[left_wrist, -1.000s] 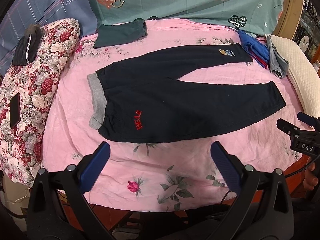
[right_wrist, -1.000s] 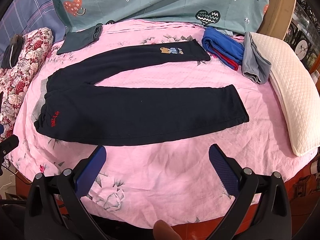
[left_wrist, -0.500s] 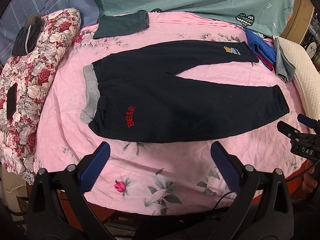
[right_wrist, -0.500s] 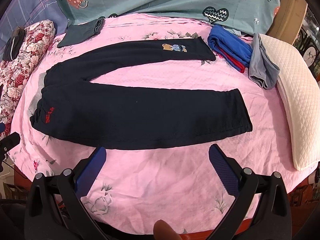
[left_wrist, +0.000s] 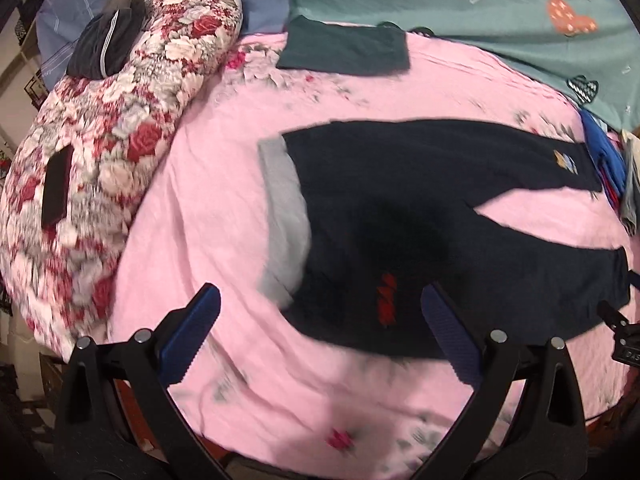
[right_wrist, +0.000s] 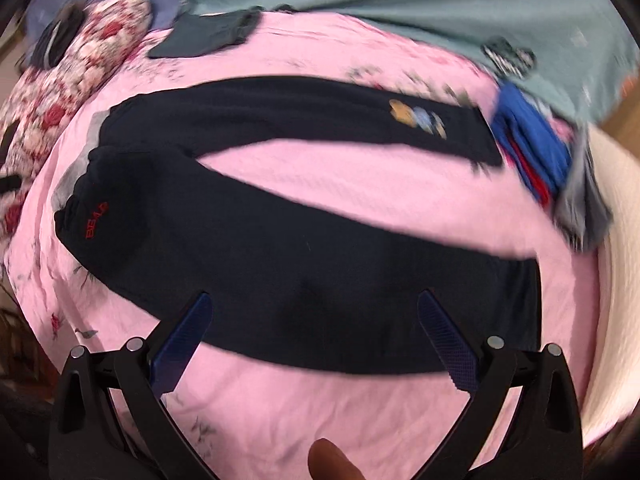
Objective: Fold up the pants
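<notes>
Dark navy pants (left_wrist: 400,216) (right_wrist: 280,248) lie flat on the pink bedsheet, legs spread apart toward the right, grey waistband (left_wrist: 284,208) at the left, red lettering near the hip. My left gripper (left_wrist: 320,300) is open just above the waist corner with the lettering, nothing between its fingers. My right gripper (right_wrist: 312,308) is open over the near leg's lower edge, holding nothing. Both views are blurred by motion.
A floral quilt roll (left_wrist: 100,152) with a dark phone and a dark garment on it lies at the left. A folded dark green cloth (left_wrist: 344,48) sits at the back. Folded blue and grey clothes (right_wrist: 536,152) and a cream pillow (right_wrist: 616,280) lie at the right.
Both grippers have moved forward and down toward the pants. The left one has swung toward the waistband end, the right one over the near leg. The pants have not moved.
</notes>
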`<state>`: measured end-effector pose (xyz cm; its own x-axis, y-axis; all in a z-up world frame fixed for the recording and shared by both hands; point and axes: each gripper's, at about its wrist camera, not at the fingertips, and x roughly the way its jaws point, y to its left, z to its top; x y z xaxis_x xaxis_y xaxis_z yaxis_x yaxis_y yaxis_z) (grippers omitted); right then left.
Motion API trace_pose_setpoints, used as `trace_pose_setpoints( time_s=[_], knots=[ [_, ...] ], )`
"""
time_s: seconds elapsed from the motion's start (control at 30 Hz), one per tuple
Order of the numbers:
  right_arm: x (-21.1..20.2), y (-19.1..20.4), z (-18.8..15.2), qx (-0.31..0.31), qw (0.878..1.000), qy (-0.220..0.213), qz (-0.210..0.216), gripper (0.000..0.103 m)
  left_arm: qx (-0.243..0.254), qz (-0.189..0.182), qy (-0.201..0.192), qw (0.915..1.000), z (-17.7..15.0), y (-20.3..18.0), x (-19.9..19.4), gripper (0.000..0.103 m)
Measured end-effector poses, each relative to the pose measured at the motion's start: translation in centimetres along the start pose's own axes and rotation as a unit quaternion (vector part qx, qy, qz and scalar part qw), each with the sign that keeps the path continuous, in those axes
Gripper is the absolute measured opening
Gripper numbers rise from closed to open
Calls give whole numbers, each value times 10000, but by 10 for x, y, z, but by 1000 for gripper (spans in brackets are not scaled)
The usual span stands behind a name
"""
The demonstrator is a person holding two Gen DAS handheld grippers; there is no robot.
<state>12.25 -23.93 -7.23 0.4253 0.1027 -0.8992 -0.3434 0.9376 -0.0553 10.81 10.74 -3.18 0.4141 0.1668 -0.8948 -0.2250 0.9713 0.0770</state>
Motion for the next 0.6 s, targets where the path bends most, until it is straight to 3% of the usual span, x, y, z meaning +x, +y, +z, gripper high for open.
trace_pose_setpoints(
  time_s=[0.17,0.23,0.3,0.37,0.47,0.6],
  knots=[
    [15,35,74,-1191,9916,-423,284,102,399,-187,-65,9990,66,47,61,101],
    [28,45,104,-1506,9865,-444,465,102,552,-461,33,9974,90,63,94,101],
    [55,59,144,-1947,9775,-284,761,102,625,-679,141,9956,104,73,119,101],
    [83,71,173,-2326,9692,-119,804,95,698,-1002,228,9923,117,84,144,97],
    [123,79,213,-2404,9656,257,957,83,786,-1377,386,9866,126,92,172,90],
    [167,83,251,-2528,9606,592,991,80,924,-1794,560,9778,129,98,196,80]
  ],
)
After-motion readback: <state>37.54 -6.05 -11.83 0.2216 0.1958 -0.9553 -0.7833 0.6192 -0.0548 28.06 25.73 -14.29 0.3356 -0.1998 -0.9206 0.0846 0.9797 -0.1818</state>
